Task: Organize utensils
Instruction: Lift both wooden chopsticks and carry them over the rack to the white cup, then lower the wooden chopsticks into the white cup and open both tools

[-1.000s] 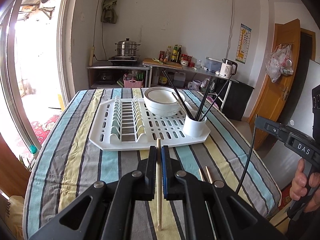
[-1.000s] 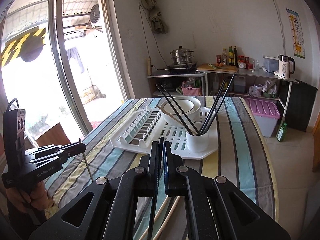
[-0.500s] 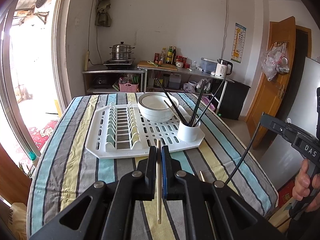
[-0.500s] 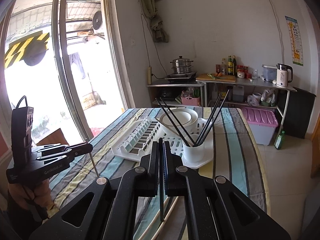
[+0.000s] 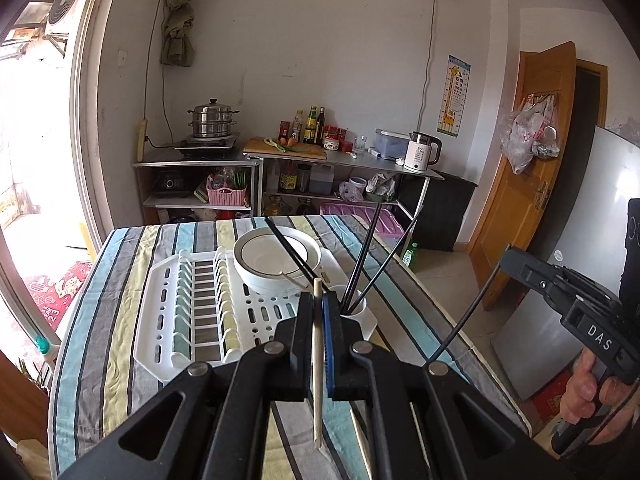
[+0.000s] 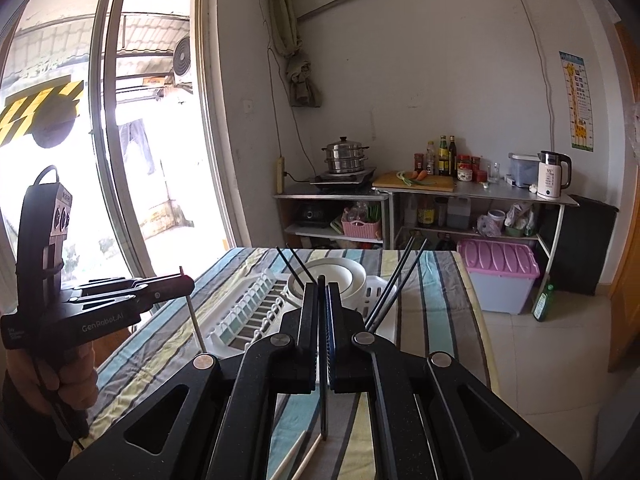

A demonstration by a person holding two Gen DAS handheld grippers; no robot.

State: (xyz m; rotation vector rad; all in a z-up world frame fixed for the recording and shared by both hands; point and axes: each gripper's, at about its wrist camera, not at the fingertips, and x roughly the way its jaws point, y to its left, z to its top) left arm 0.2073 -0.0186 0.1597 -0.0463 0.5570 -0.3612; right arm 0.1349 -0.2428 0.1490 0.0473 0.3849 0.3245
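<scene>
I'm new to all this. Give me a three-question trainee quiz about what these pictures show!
1. True or false: the left tool is shut on a wooden chopstick.
2. What colour is the chopstick held by the right tool? A) red B) black C) white
3. Fill in: the black chopsticks already sorted stand in a white ____ on the drying rack.

Key: 1 true. 2 B. 3 cup, beside the bowl.
</scene>
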